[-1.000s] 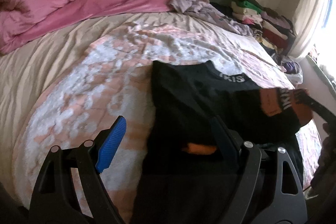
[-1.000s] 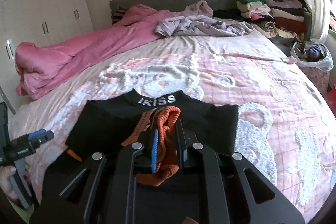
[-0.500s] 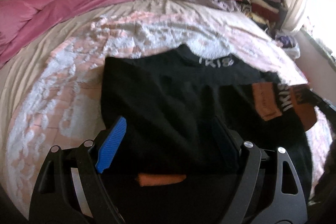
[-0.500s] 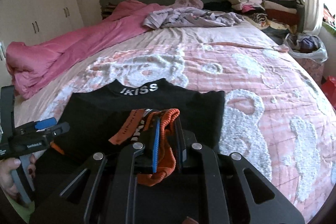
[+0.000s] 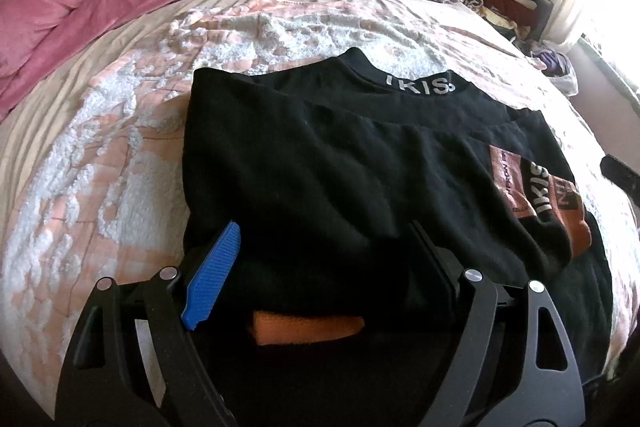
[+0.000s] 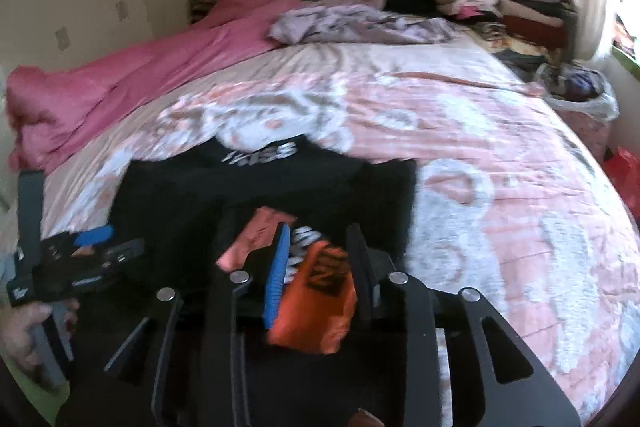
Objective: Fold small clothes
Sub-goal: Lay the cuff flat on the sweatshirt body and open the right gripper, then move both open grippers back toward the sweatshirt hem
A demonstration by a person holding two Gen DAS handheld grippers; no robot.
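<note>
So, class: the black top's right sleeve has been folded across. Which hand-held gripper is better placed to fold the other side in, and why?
Probably the left. The left hand-held gripper is open and empty over the black top's unfolded left side, while the right hand-held gripper is opening with the orange cuff between its fingers.

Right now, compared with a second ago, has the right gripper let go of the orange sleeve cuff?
Yes. The right gripper is opening; its jaws were clamped on the orange cuff before, and now the cuff sits loose between them over the black top.

Both wrist views close, facing headboard, sharing black top (image 5: 340, 163)
</note>
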